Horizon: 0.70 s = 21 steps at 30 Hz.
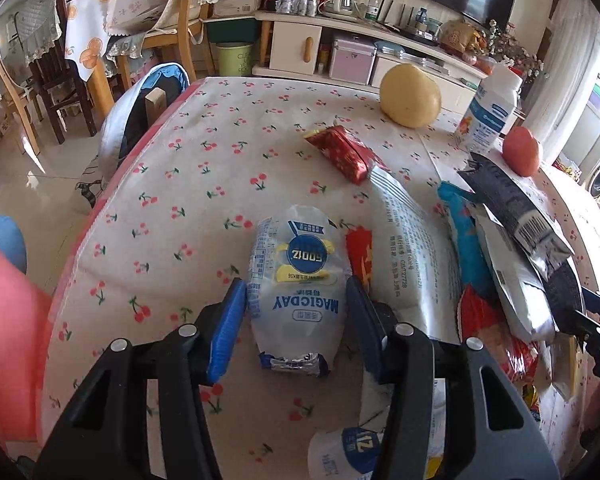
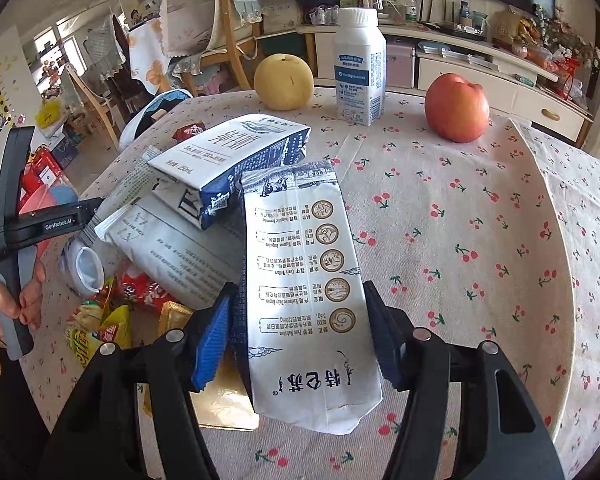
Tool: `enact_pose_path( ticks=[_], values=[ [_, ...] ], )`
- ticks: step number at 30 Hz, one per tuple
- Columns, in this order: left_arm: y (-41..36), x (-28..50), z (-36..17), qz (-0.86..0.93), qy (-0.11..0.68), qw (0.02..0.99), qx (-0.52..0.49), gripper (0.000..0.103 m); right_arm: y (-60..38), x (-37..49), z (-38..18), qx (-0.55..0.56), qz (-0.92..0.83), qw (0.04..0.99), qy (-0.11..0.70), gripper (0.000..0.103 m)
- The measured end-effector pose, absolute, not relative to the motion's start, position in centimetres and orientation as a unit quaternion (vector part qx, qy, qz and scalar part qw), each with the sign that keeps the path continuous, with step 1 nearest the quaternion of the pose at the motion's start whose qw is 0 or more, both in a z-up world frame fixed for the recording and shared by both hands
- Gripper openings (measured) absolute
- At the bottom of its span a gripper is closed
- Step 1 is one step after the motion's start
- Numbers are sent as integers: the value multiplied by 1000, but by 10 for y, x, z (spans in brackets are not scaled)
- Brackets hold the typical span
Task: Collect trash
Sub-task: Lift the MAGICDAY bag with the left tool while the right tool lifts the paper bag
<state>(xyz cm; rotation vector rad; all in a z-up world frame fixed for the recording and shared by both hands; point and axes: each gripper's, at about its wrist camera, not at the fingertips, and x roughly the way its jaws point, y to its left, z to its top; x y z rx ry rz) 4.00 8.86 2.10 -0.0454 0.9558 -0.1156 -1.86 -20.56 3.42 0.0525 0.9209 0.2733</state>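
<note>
A pouch (image 1: 296,280) is lying on the bench (image 1: 180,184) between the left tool's (image 1: 296,300) fingers, wrappers (image 1: 500,248) piling to its right, with pear (image 1: 411,96), bottle (image 1: 486,116) and apple (image 1: 522,151) standing behind.
</note>
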Motion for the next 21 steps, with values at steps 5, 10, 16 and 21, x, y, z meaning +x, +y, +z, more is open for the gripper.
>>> enact_pose_path(
  ticks=[5,10,16,21],
  values=[
    [79,11,21,-63,454,887,-47,50,-212,-39,40,36,127,888,441,63],
    [75,-12,28,-59,436,896,-66,39,-216,-55,48,56,121,892,431,63],
    [76,-28,29,-56,428,899,-79,34,-215,-69,52,86,111,893,427,62],
    [82,-28,24,-46,424,903,-61,62,-208,-80,51,85,108,892,430,62]
  ],
)
